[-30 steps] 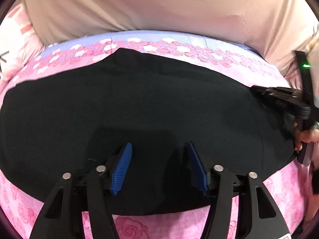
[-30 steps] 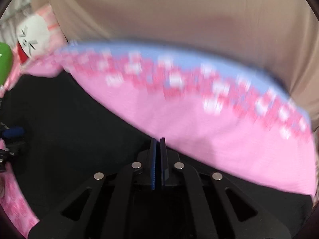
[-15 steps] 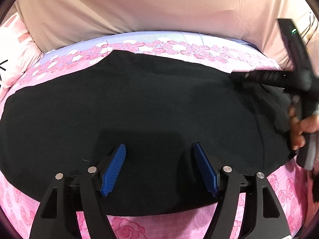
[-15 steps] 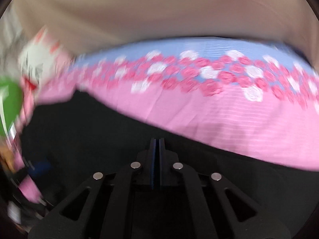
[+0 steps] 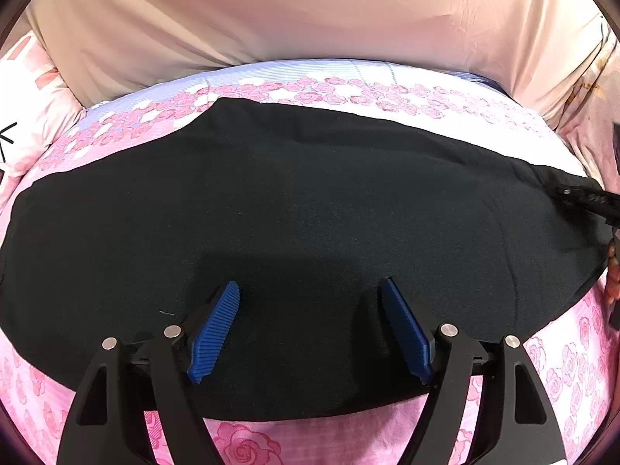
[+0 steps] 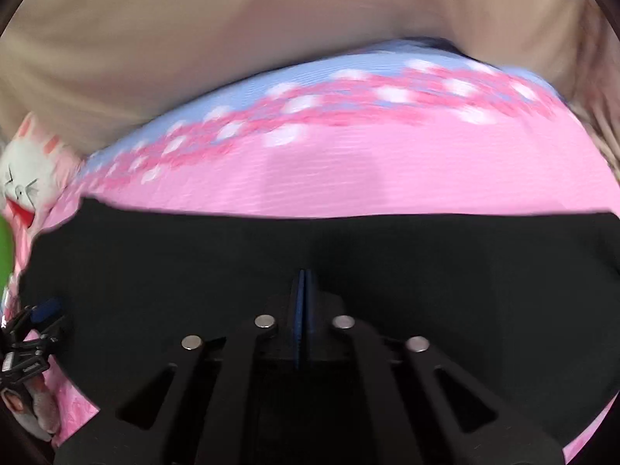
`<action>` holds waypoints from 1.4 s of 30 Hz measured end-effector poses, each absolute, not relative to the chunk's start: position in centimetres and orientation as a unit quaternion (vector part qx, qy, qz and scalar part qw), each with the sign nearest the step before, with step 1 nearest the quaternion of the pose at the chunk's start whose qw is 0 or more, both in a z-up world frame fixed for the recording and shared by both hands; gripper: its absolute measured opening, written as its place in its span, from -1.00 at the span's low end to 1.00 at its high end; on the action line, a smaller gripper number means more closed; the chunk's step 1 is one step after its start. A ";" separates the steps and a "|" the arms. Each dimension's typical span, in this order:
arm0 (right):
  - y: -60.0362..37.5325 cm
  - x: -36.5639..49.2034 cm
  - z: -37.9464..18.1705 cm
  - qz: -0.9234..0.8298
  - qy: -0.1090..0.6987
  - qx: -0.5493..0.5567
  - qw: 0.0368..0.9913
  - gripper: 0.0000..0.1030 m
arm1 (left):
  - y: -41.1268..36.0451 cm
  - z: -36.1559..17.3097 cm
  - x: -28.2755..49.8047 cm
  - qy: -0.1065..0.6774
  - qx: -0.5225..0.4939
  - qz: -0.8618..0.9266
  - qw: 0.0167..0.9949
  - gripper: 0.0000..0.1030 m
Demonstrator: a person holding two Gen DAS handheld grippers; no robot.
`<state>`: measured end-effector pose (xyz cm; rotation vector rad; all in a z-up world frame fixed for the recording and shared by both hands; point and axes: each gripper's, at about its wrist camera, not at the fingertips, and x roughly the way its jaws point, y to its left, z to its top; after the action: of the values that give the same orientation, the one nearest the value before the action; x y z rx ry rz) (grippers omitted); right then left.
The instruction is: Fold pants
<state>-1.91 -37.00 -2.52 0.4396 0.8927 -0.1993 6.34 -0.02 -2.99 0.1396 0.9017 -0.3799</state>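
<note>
- Pants (image 5: 310, 213), black and spread flat, lay across a pink rose-print bedsheet (image 5: 248, 445) and filled the middle of the left wrist view.
- Left gripper (image 5: 310, 290) hovered over the near edge of the pants; its blue pads (image 5: 213, 329) stood wide apart and were opening further, with only flat cloth under the gap and nothing pinched.
- Only the left wrist view showed the whole outline of the garment: a curved far edge, a near edge just ahead of the gripper's arms, and a right end where the other tool's dark body entered the frame with a few fingertips below it.
- Right gripper (image 6: 302, 275) had its pads pressed together with no gap; whether any cloth was caught between them could not be told.
- Only the right wrist view, blurred, showed the far edge of the pants as a nearly straight line against plain pink sheet, and a white cartoon-face pillow (image 6: 23, 186) at the left.
- Its left edge also caught the left gripper from the side, with a blue pad and a person's fingers beneath.
- Both views shared a beige cloth (image 5: 310, 19) hanging behind the bed.
</note>
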 end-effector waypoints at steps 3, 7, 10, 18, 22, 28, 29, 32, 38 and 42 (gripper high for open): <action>-41.9 -5.5 -1.4 -0.190 0.406 0.209 0.869 -1.00 | -0.1 -3.0 6.3 0.433 0.068 -0.180 0.881 0.45; -44.6 -9.3 0.7 -0.234 0.377 0.243 0.863 -0.89 | -0.2 -3.1 6.4 0.433 0.071 -0.178 0.881 0.48; -40.7 -8.2 2.2 -0.157 0.374 0.217 0.888 -0.89 | -0.4 -3.1 6.4 0.434 0.075 -0.175 0.881 0.54; -32.9 1.2 -2.1 -0.053 0.450 0.154 0.878 -1.00 | 0.1 -3.2 6.7 0.439 0.069 -0.153 0.883 0.62; -37.8 -0.7 -1.6 -0.081 0.423 0.239 0.870 -1.00 | 0.8 -2.7 6.7 0.437 0.056 -0.142 0.886 0.49; -36.9 -4.5 1.8 -0.071 0.397 0.241 0.883 -0.91 | -4.5 2.3 8.9 0.430 0.016 -0.236 0.871 0.48; -36.1 -3.7 2.0 -0.062 0.399 0.240 0.883 -0.91 | -6.8 2.7 10.0 0.436 0.020 -0.251 0.864 0.48; -34.0 -0.9 0.7 -0.034 0.416 0.236 0.878 -0.91 | -12.0 1.5 12.9 0.472 0.024 -0.280 0.835 0.44; -32.8 1.8 -2.3 -0.029 0.449 0.209 0.868 -1.00 | -14.2 -1.8 15.8 0.492 0.058 -0.242 0.834 -0.16; -38.8 -1.4 -2.6 -0.061 0.428 0.251 0.866 -1.00 | -10.7 -2.2 17.0 0.492 0.023 -0.272 0.827 -0.77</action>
<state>-1.39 -38.82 -2.59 0.5259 0.8959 -0.1281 17.03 -10.66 -2.21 0.0490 1.0453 -0.5779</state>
